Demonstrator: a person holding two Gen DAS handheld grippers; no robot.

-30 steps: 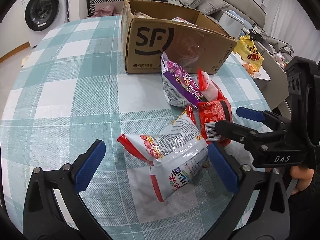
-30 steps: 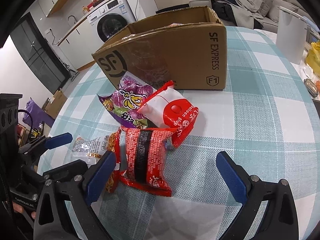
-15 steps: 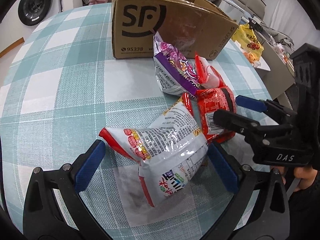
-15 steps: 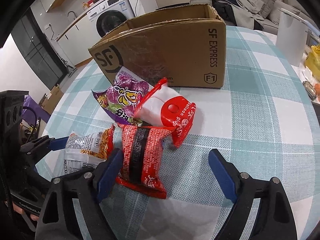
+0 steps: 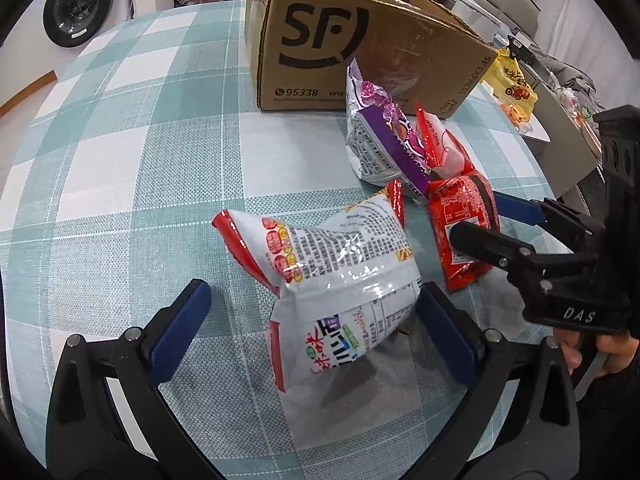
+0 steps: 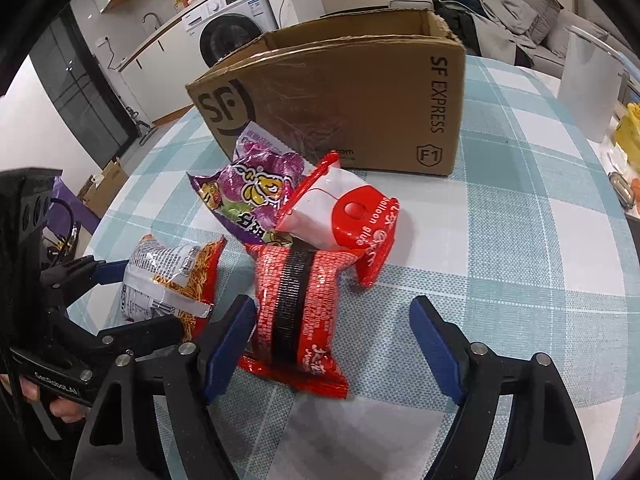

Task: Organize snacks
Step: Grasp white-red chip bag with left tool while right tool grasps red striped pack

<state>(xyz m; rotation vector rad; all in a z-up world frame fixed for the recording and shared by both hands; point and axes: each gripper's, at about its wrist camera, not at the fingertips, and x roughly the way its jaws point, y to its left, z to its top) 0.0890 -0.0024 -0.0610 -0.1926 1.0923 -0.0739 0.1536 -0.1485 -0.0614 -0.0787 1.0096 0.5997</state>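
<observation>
Before you: teal-and-white checked tabletop (image 5: 120,168), brown cardboard box (image 6: 360,96) with black lettering, red black-banded snack packet (image 6: 298,304), purple snack packet (image 6: 256,192).

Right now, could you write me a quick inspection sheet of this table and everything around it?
Surface: round table under a teal-and-white checked cloth.
Job's things: open SF Express cardboard box; white noodle packet; red packet with black band; purple snack bag; red-and-white balloon glue pack.
Clutter: yellow bag on a side surface.
Grippers: left gripper open around the noodle packet; right gripper closing around the red packet, far pad still clear.
Cables: nothing seen.
Surroundings: washing machine, sofa with clothes.
</observation>
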